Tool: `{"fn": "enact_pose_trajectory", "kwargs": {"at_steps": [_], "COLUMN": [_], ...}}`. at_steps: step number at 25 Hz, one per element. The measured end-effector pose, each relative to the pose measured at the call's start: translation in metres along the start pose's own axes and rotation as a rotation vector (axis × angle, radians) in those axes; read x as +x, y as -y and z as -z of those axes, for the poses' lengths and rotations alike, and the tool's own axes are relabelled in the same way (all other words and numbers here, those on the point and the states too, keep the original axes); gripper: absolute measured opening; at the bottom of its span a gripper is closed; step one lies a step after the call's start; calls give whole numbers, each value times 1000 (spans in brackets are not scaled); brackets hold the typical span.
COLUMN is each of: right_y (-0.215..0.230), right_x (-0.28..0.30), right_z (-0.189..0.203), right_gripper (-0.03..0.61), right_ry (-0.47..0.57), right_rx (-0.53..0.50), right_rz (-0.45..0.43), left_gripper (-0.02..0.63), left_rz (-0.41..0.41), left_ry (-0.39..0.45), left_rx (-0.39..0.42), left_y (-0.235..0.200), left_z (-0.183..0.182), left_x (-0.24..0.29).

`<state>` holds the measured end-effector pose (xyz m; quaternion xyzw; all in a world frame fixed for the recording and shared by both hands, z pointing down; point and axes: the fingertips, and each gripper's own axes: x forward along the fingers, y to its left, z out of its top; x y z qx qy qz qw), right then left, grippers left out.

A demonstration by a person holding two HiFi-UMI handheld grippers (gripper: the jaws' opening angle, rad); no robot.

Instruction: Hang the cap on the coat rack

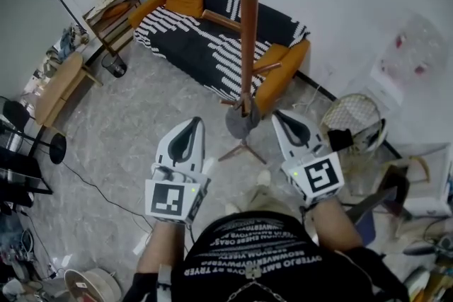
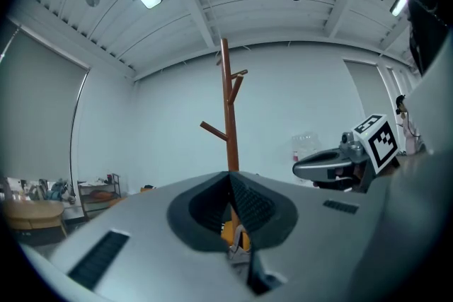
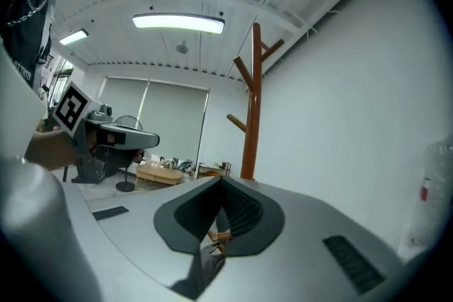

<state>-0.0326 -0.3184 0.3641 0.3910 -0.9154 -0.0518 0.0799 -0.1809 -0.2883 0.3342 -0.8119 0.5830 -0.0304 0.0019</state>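
A brown wooden coat rack (image 1: 248, 25) stands straight ahead of me, its legs on the floor just beyond both grippers. A grey rounded thing (image 1: 243, 122) sits low on the pole; I cannot tell whether it is the cap. The pegs of the coat rack (image 2: 228, 124) that show in the left gripper view are bare, as are those of the coat rack (image 3: 250, 117) in the right gripper view. My left gripper (image 1: 192, 121) is shut and empty, pointing at the rack from its left. My right gripper (image 1: 277, 114) is shut and empty too, on the rack's right.
A black-and-white striped sofa (image 1: 212, 32) with orange cushions stands behind the rack. A low wooden table (image 1: 56, 88) and a shelf (image 1: 110, 10) are at the far left, with a black stool (image 1: 56, 147) nearer. A white wire basket (image 1: 350, 117) and clutter lie at the right.
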Motion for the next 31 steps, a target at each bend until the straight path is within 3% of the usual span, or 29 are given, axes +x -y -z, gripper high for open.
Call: {"fn": "enact_pose_trajectory", "kwargs": {"at_steps": [6,31], "right_y": [-8,-45], "right_x": [-15,-8], "right_z": [-26,0], "right_gripper": [3,3], "right_ry": [20,-80], "right_rx": [-25,-23], "right_rz": [5,-2], "left_gripper": [2,2], "left_rz": [-4,48], "left_ry": [-7,-33], "left_rx": [78,61], "left_y": [1,-9], "left_z": [-3,21], "left_x": [-16,-34]}}
